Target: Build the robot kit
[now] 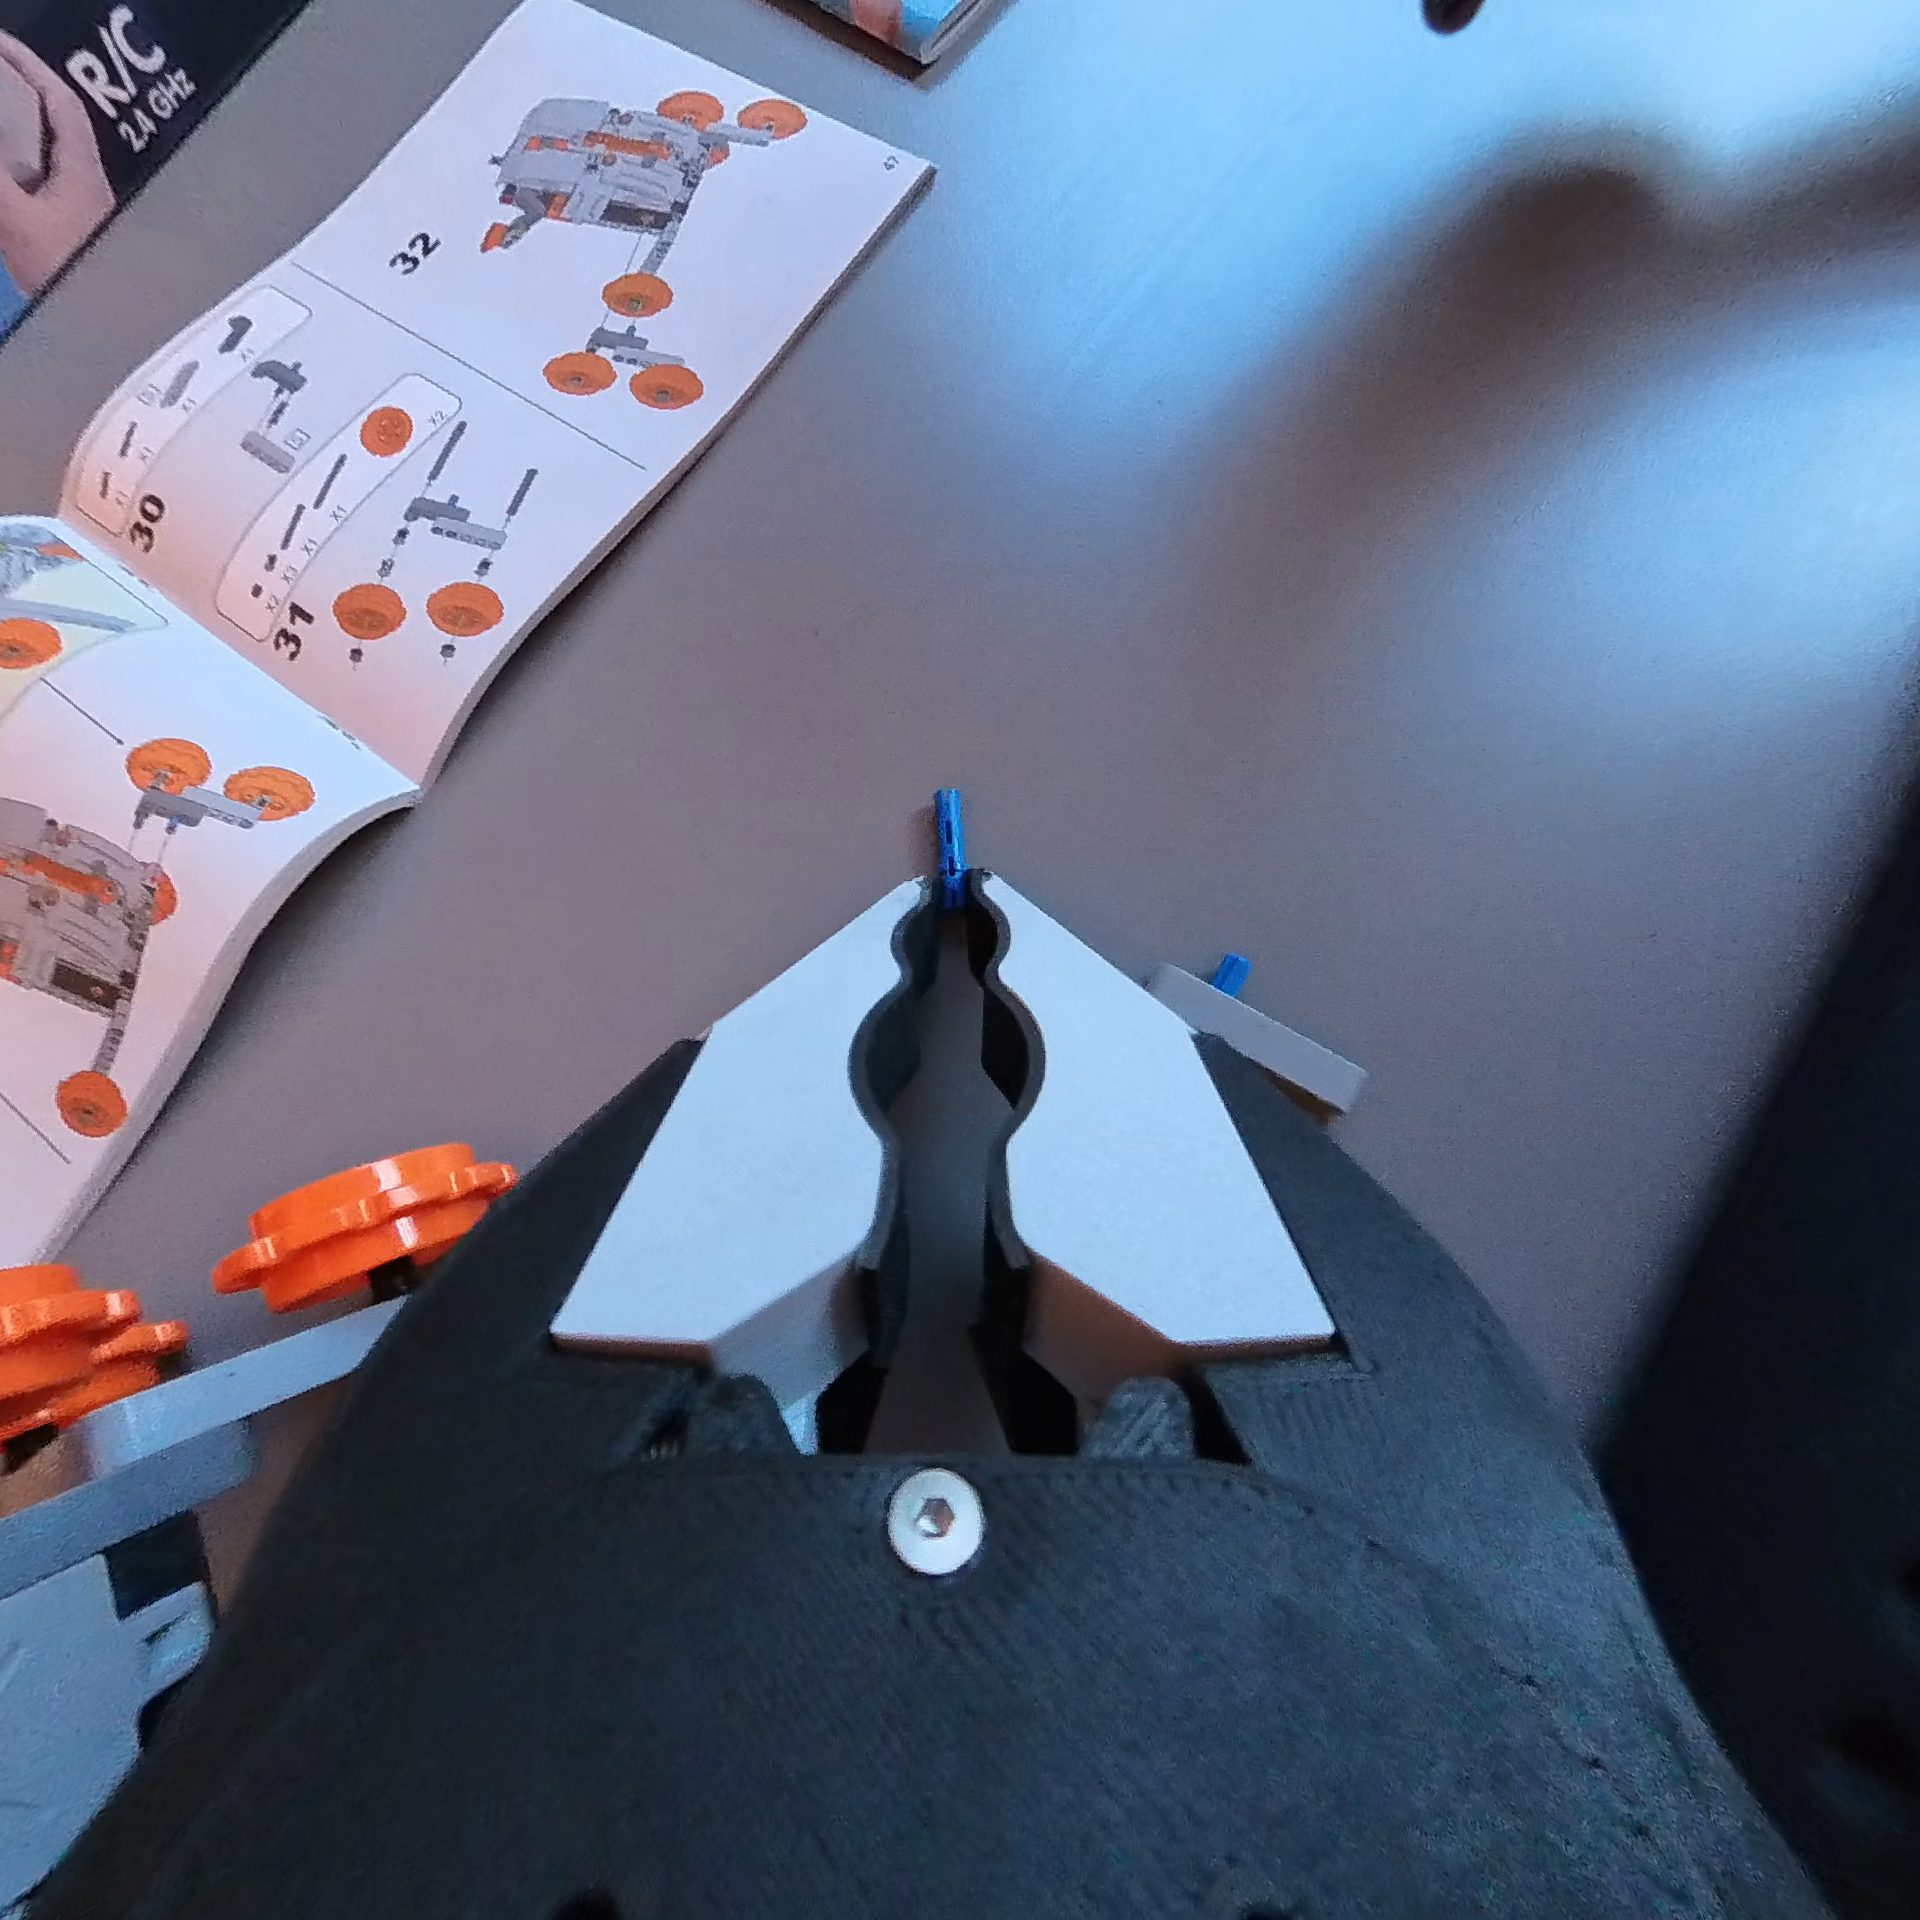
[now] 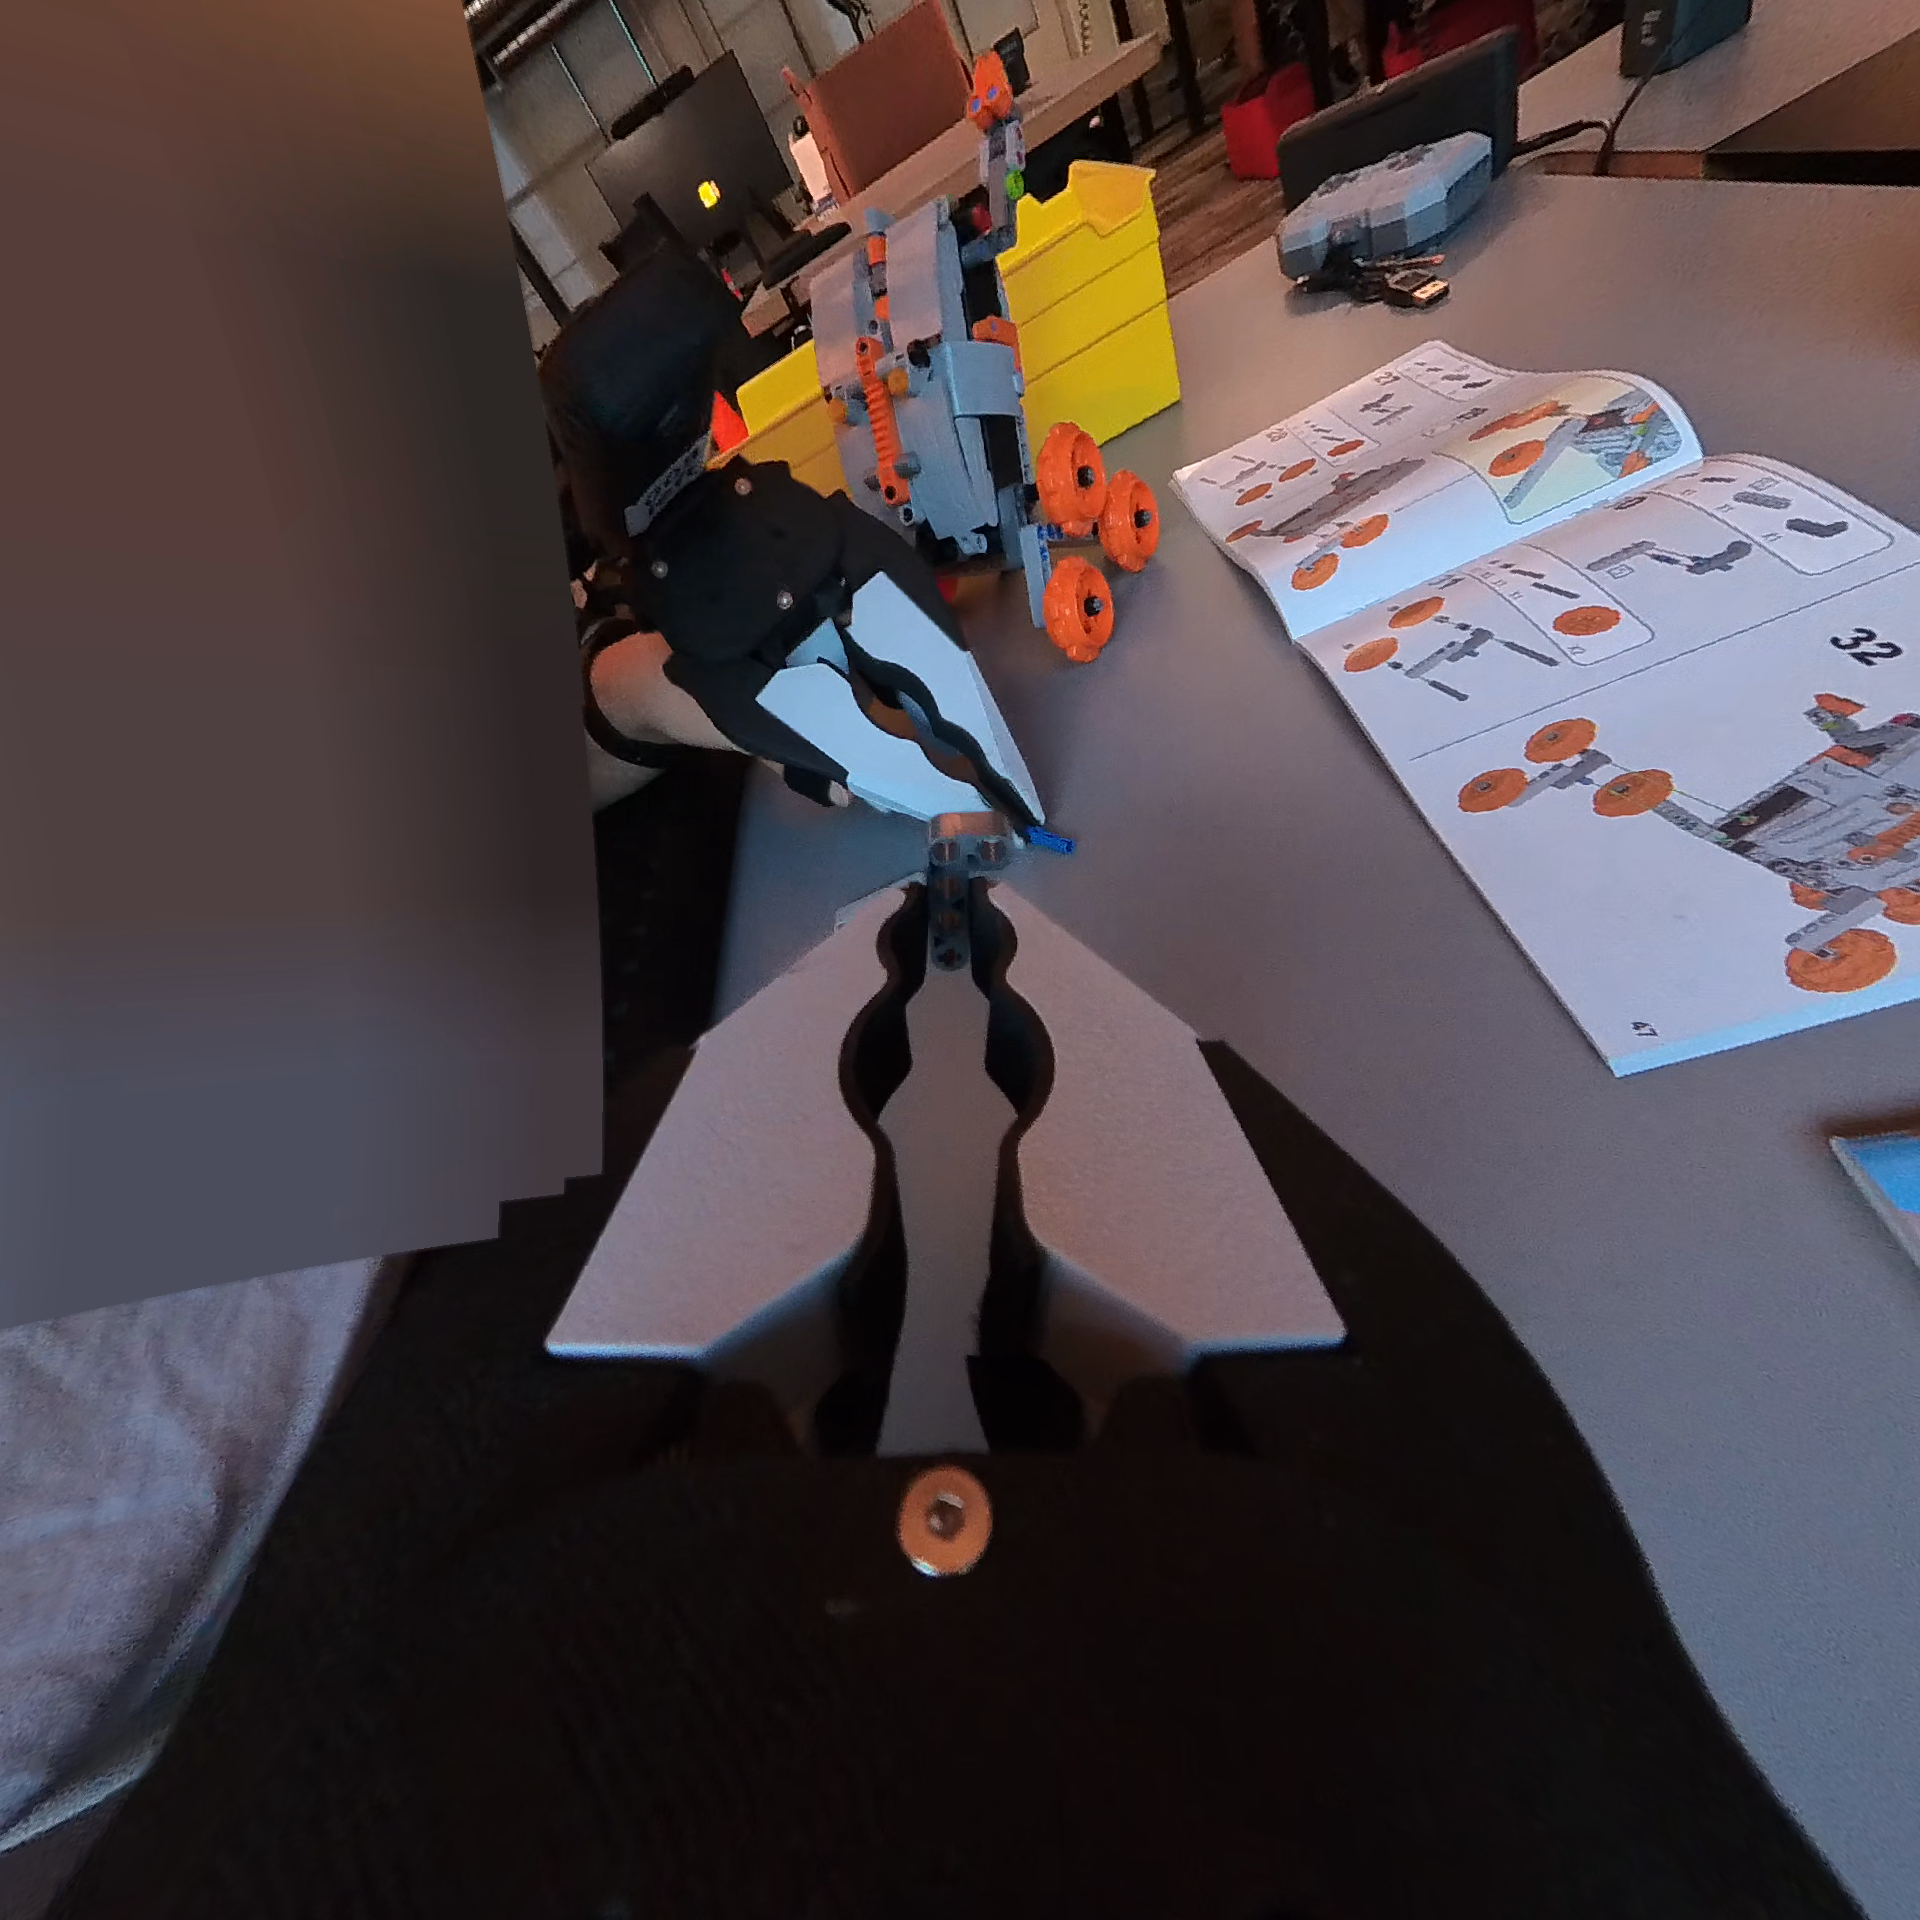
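My left gripper is shut on a small blue pin that sticks out past its tips, above the grey table. My right gripper is shut on a grey T-shaped beam. In the right wrist view the left gripper comes in from the upper left, its blue pin right beside the beam's top end. In the left wrist view the grey beam with a second blue pin in it shows just right of my fingers.
An open instruction booklet lies on the table, also in the left wrist view. A grey and orange wheeled model stands before a yellow bin; its orange wheels show at the left. A blurred patch covers the right view's left side. Spacing between my two grippers at the tips: around 12 centimetres.
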`<state>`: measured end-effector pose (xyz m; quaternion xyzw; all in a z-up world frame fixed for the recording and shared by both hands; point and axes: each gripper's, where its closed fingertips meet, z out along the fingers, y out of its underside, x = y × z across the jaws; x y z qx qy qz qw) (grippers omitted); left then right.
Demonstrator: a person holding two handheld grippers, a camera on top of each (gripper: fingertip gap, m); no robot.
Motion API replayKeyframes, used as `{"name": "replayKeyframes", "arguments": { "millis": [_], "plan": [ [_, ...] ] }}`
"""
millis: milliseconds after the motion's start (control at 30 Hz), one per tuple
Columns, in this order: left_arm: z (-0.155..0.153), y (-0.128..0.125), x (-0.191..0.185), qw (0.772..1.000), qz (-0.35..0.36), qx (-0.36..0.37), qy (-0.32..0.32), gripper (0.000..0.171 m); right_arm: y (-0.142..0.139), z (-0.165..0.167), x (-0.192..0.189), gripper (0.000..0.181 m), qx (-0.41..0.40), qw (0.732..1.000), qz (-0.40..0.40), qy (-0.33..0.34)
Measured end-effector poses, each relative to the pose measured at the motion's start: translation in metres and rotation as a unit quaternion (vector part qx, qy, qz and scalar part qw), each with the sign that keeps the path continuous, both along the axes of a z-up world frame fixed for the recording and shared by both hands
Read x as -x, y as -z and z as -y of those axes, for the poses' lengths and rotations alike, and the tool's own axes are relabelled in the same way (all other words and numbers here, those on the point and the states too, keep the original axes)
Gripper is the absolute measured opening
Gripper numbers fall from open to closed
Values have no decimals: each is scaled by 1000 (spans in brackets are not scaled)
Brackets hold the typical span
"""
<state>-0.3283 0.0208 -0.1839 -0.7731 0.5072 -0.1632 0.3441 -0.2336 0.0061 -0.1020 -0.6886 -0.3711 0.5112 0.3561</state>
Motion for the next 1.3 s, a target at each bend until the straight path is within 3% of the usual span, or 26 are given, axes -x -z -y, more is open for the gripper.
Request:
{"name": "replayKeyframes", "arguments": {
  "millis": [167, 300, 533, 700, 800, 933, 1167, 1300],
  "plan": [
    [1, 0, 1, 1000, -15, -13, 7, 3, 2, 0, 0, 7, -12, 1000, 12, 2],
    [2, -5, 1, 996, -43, -70, 23, 3, 1, -1, -2, 7, -21, 1000, 15, 7],
    [12, -62, -19, 963, -10, -260, 65, 3, -10, -4, 0, 7, 30, 998, -48, 17],
    [25, -87, -29, 933, 7, -351, 79, 3, -13, 3, 18, 6, 116, 988, -101, -6],
    [28, -92, -30, 925, 16, -370, 78, 3, -16, 5, 33, 6, 141, 984, -112, -6],
    [29, -99, -26, 911, 13, -404, 80, 2, -25, 8, 48, 6, 109, 989, -100, -3],
    [38, -113, -24, 922, 83, -370, 79, 3, -29, 21, 61, 7, 136, 981, -135, -27],
    [36, -108, -21, 918, 65, -382, 84, 2, -28, 19, 59, 6, 171, 972, -155, -40]
  ]
}}
